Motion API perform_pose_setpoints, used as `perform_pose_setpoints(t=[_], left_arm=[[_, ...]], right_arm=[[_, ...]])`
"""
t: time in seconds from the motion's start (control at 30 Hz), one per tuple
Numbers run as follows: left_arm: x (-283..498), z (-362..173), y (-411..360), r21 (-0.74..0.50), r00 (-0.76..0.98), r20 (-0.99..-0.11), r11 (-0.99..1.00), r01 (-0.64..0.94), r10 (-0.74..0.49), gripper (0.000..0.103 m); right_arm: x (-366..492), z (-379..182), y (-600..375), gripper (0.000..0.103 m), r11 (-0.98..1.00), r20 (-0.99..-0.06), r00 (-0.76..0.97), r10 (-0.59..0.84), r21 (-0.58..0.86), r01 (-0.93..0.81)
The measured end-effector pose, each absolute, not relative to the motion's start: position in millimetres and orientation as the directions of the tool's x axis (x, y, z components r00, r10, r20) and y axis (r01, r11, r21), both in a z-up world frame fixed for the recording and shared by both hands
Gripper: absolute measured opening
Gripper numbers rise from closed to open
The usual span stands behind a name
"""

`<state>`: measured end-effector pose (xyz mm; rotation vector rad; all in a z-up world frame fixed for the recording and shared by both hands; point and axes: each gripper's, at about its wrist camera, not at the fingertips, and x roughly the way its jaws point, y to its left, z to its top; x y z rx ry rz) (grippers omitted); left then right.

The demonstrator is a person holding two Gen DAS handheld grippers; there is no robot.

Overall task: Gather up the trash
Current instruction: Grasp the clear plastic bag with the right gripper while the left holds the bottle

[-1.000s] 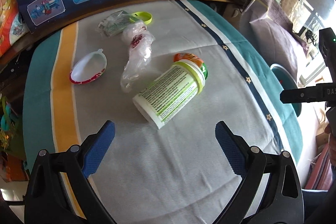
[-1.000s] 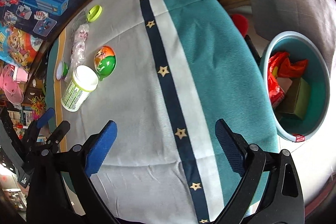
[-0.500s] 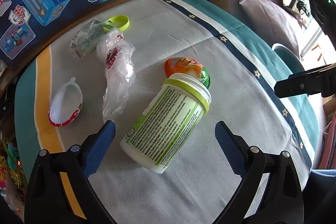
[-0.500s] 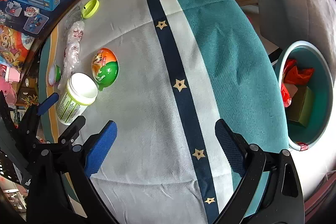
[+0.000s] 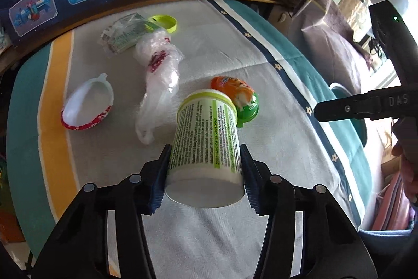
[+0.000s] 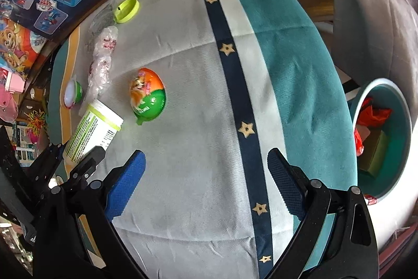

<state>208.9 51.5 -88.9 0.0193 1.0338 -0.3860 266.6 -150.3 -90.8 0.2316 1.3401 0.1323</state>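
Clamping the white tub, left claw just closed on it, right claw spread wide, empty.

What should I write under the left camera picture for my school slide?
The left gripper has just closed on the white tub, beside the orange-green toy egg on the tablecloth.

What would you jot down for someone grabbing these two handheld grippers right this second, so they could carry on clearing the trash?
Left gripper: jaws have just been closing, pads now clamped on the white tub, its lid end tipped toward the table.
Right gripper: open, empty, over the cloth.
On the table: the orange-green egg, clear wrapper, half shell, foil packet, green lid.
Teal bin beside the table already holds some trash.
Left: bin the tub, then the other five.
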Motion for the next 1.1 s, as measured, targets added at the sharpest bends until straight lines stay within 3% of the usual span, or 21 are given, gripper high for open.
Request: perform_pose_setpoints(t=[0.23,0.5,0.73,0.8,0.83,1.1], left_arm=[[211,-66,99,-0.192,0.524,-0.803,0.955,0.225,-0.285,0.051],[204,-86,105,-0.226,0.495,-0.814,0.950,0.214,-0.305,0.051],[207,-107,111,-0.251,0.445,-0.841,0.950,0.184,-0.308,0.051],[211,-110,112,-0.271,0.435,-0.841,0.946,0.177,-0.322,0.051],[213,-111,111,-0.272,0.433,-0.842,0.947,0.174,-0.321,0.052],[213,-102,101,-0.239,0.455,-0.843,0.958,0.161,-0.287,0.051]], right_arm=[[311,-80,-94,0.090,0.957,-0.925,0.249,0.288,0.272,-0.098],[358,-101,-41,0.090,0.932,-0.909,0.219,0.355,0.326,-0.159],[370,-125,-17,0.060,0.922,-0.914,0.173,0.366,0.332,-0.200],[369,-128,-15,0.045,0.917,-0.911,0.172,0.374,0.336,-0.214],[369,-128,-14,0.033,0.911,-0.906,0.171,0.387,0.347,-0.223],[348,-101,-31,0.028,0.916,-0.893,0.247,0.376,0.317,-0.246]])
